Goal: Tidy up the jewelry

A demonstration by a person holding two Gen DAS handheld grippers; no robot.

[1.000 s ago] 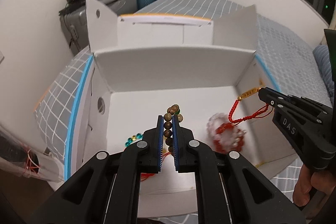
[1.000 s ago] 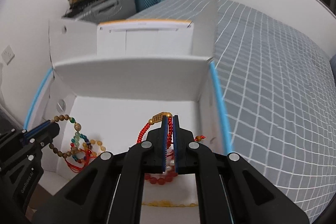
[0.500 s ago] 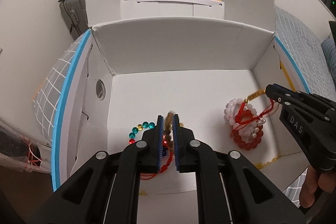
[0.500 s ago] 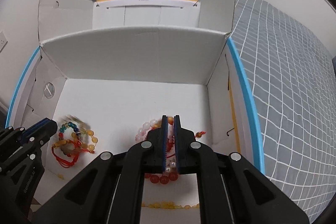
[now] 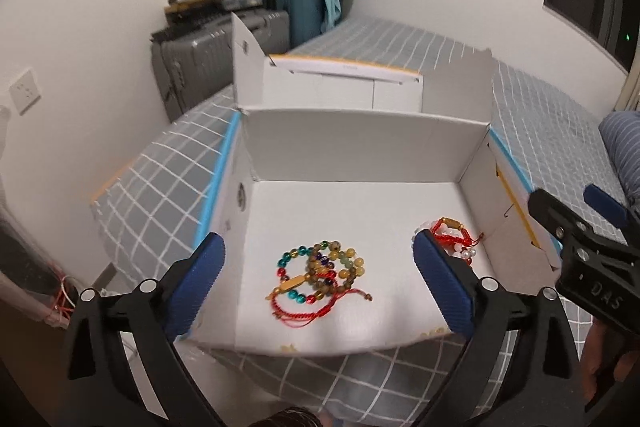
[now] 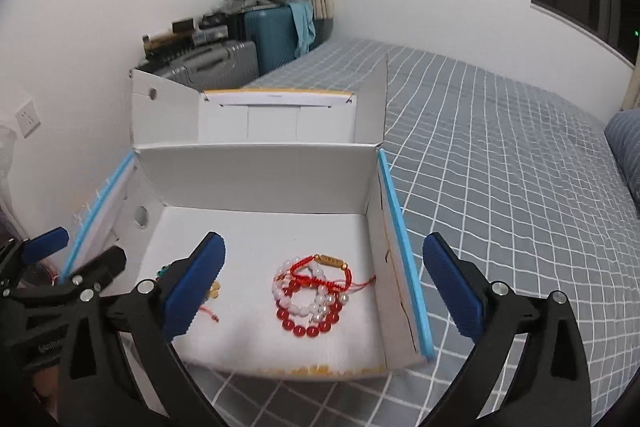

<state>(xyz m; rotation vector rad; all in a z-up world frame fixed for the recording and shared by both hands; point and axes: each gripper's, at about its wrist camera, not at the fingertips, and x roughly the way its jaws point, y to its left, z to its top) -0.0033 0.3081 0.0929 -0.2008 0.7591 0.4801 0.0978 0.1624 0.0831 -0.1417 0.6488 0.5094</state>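
I can read only "DAS", in pale raised letters on the black body of the right gripper [image 5: 600,227], at the lower right of my left wrist view. Lettering on the left gripper [image 6: 76,259], lower left of my right wrist view, is too blurred for me.

A tangle of multicoloured and brown bead bracelets [image 5: 320,273] lies mid-floor in the open white box [image 5: 360,151]; red-and-white bead bracelets [image 6: 310,297] lie heaped near its right wall.

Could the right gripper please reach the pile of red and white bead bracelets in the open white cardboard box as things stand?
Probably yes: the right gripper has its jaws wide open, the red and white bead bracelets lie uncovered on the white cardboard box floor, and nothing stands between them.
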